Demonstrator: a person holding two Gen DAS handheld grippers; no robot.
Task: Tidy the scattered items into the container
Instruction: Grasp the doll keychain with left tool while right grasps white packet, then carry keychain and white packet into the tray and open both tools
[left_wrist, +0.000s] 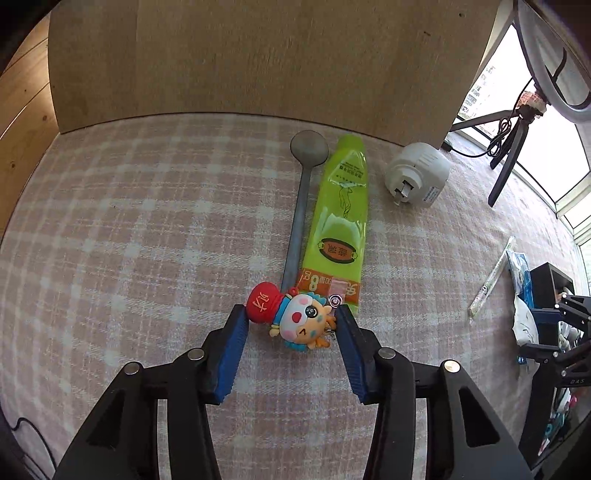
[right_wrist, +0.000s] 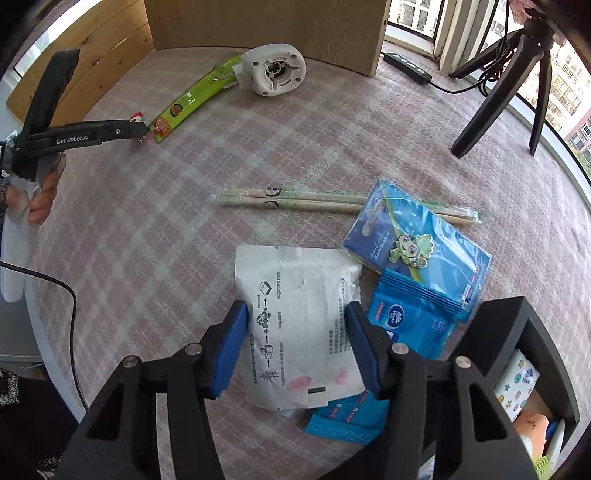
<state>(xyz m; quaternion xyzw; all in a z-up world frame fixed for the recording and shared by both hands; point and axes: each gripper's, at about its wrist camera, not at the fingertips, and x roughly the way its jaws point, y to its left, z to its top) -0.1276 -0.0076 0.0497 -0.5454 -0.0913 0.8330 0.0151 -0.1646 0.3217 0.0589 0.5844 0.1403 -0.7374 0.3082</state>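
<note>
The left tool is pointed steeply down at the checked cloth of the bench, and a cartoon figurine with a red cap is bracketed between its blue pads; the pads look to be touching the toy's sides, so it is pinched. A grey spoon and a green sachet are laid side by side just beyond it, with a white plug adapter near them. The right tool is held over a white paper pouch, its pads set at the pouch's two edges; a firm squeeze cannot be confirmed. Blue wipe packets are seen beside the pouch, wrapped chopsticks farther off, and the black container at the right edge.
</note>
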